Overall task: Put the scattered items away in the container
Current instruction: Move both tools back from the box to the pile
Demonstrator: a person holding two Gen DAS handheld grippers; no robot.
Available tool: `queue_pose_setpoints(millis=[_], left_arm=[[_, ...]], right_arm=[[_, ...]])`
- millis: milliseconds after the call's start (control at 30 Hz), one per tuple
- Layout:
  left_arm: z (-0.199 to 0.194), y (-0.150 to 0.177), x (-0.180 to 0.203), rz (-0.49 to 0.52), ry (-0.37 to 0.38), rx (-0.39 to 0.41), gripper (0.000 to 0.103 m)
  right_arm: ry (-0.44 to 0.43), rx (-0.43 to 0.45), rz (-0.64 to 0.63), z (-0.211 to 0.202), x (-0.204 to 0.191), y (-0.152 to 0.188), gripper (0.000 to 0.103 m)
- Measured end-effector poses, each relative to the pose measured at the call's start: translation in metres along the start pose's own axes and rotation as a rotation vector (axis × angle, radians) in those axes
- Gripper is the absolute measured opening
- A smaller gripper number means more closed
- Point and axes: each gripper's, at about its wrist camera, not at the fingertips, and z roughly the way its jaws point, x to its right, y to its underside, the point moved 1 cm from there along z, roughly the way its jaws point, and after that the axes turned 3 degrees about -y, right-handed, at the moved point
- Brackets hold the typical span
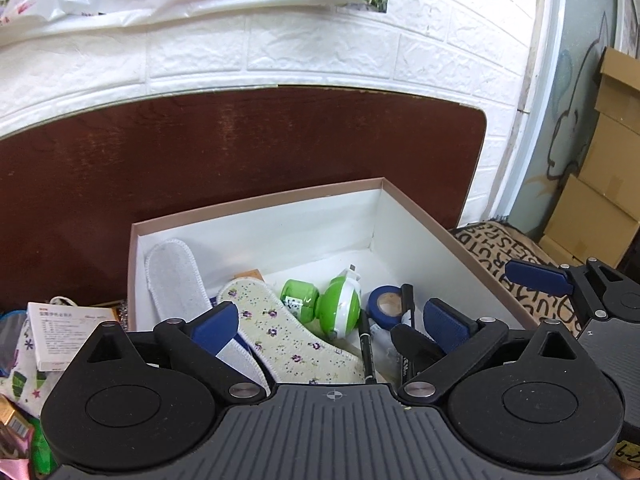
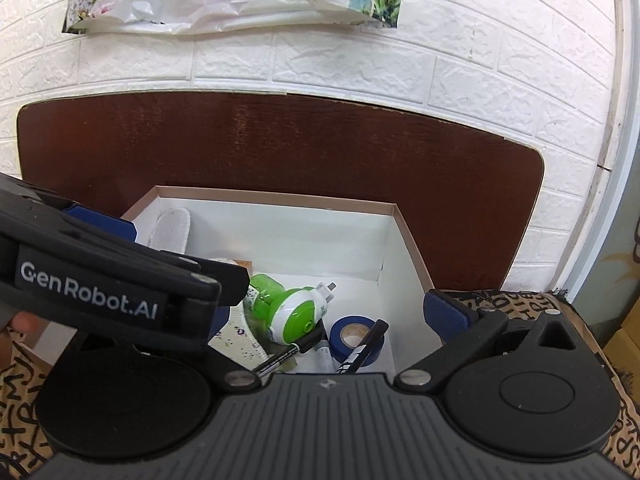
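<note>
**Both tongs empty over the box; loose items left at lower left**

Nearest the lens, left wrist view: the left gripper (image 1: 330, 322) stands with its jaws as wide as they go, nothing between the blue pads. It hangs over the near rim of the cardboard box (image 1: 256, 202). The right gripper (image 2: 332, 312) is likewise spread wide and holds nothing; its left pad is hidden behind the left tool's body, which crosses the left of that frame.

Inside the box, centre of frame: floral insole (image 1: 280, 332), grey insole (image 1: 176, 280) beside it against the left wall, green-and-white plug-in device (image 1: 320, 304), black marker pen (image 1: 366, 348), blue tape roll (image 1: 386, 306) towards the right wall. Contents lie loose on one another.

Outside the box, lower left of the left wrist frame: a white printed carton (image 1: 66, 330) on patterned fabric, further oddments at the frame corner, too cut off to name.

Beyond: dark brown board (image 1: 240, 148), white brick-pattern wall.

Judgement: between drops; task partly done. Next move calls for swinging the left gripper to the lower-left clutter, the white carton being the clearest target, gripped across its narrow sides.
</note>
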Motion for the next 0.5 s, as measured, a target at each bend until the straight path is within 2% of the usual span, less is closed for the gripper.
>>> queue_pose_setpoints(millis=[300,500], left_arm=[[-0.039,0.011,-0.004,-0.018,-0.010,0.033,0.103],[-0.075,0.036,-0.018,-0.042,-0.033,0.061,0.103]], right_arm=[[-0.026,0.037,-0.013,-0.032,-0.022,-0.001,0.103],[-0.080,0.061,-0.026,-0.056,-0.049,0.010,0.103]])
